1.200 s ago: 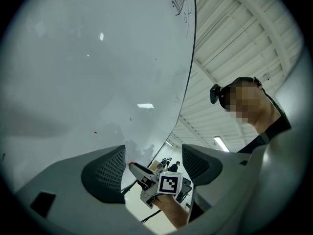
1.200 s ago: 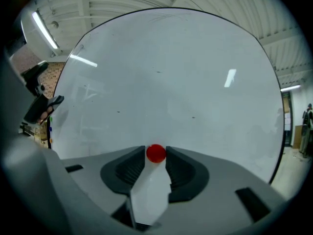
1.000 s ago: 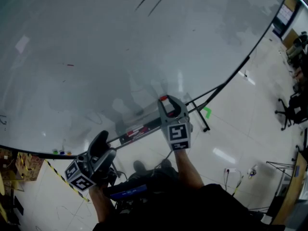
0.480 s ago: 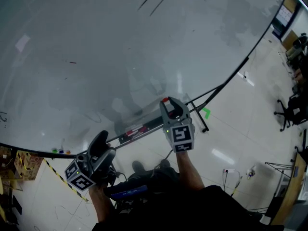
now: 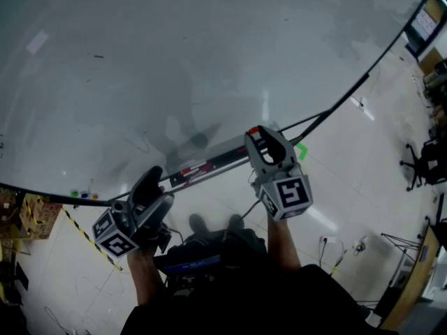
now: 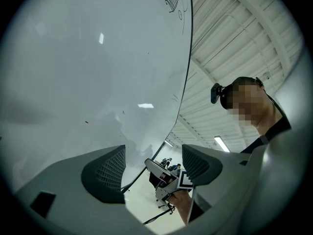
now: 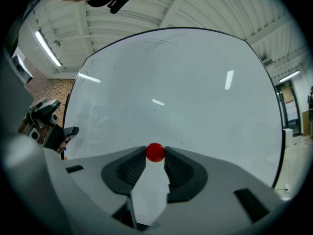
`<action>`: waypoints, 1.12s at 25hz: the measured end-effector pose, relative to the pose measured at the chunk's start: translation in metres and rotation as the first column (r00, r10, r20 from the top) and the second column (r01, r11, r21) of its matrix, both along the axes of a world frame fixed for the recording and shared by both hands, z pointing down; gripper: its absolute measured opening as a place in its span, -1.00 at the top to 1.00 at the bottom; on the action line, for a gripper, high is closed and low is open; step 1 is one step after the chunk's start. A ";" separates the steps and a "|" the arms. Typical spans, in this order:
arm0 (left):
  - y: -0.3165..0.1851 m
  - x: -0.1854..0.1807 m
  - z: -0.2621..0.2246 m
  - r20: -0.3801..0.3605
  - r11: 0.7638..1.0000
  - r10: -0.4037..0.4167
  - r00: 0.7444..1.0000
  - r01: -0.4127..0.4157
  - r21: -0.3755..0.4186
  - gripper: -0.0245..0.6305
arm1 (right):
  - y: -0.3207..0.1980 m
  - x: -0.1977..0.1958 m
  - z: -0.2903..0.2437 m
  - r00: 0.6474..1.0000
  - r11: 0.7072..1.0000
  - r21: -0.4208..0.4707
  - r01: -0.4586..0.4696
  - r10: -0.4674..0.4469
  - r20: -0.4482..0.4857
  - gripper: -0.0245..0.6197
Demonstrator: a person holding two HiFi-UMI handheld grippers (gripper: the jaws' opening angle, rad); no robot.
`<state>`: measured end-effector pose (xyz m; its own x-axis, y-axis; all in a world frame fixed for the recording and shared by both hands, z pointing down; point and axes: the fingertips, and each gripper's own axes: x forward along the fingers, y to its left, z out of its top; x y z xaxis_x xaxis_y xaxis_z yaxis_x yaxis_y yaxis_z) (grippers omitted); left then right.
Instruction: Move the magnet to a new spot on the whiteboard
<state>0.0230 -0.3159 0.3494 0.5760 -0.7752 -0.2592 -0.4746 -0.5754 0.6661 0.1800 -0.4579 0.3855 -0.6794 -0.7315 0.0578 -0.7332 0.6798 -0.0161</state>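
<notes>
One whiteboard (image 5: pixel 174 61), two grippers, one red magnet (image 7: pixel 155 152).

In the head view the right gripper (image 5: pixel 255 132) reaches up just off centre, toward 1 o'clock. Its tip is over the board's lower edge, above the tray (image 5: pixel 209 165). Only a red speck shows at that tip. The right gripper view shows it plainly: the magnet is a small red ball clamped between the two jaw tips, with the board behind it. No view shows whether the ball touches the board.

The left gripper (image 5: pixel 152 178) hangs at 8 o'clock in the head view, lower than the right and below the board's edge. The head view does not show its jaws. Its own view shows them wide apart with nothing between them. Through the gap appear the right gripper and the hand holding it, well behind.

Only the head view shows three small dots (image 5: pixel 84 195), green, blue and orange, on the board's bottom edge at 8 o'clock. It alone also shows one green mark (image 5: pixel 301 151) on the floor at 3 o'clock and one chair (image 5: pixel 421 165) at the right edge. The right gripper view catches the left gripper at 9 o'clock beside the board. The left gripper view alone shows the person's head at 2 o'clock.
</notes>
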 end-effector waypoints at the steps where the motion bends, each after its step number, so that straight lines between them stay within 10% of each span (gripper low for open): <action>1: -0.001 0.002 0.000 0.002 1.000 -0.002 1.000 0.002 0.002 -0.16 | 0.001 0.002 -0.004 1.000 1.000 0.007 0.007 -0.007 0.010 0.47; 28: 0.063 0.056 0.022 0.054 0.960 -0.258 0.965 0.262 -0.093 -0.16 | 0.047 0.033 0.010 0.958 0.960 -0.036 0.278 -0.274 0.082 0.47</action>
<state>0.0786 -0.2525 0.3711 0.3594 -0.9204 -0.1540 -0.6275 -0.3605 0.6901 0.2132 -0.4113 0.3960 -0.8583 -0.5124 0.0283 -0.5124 0.8528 -0.1004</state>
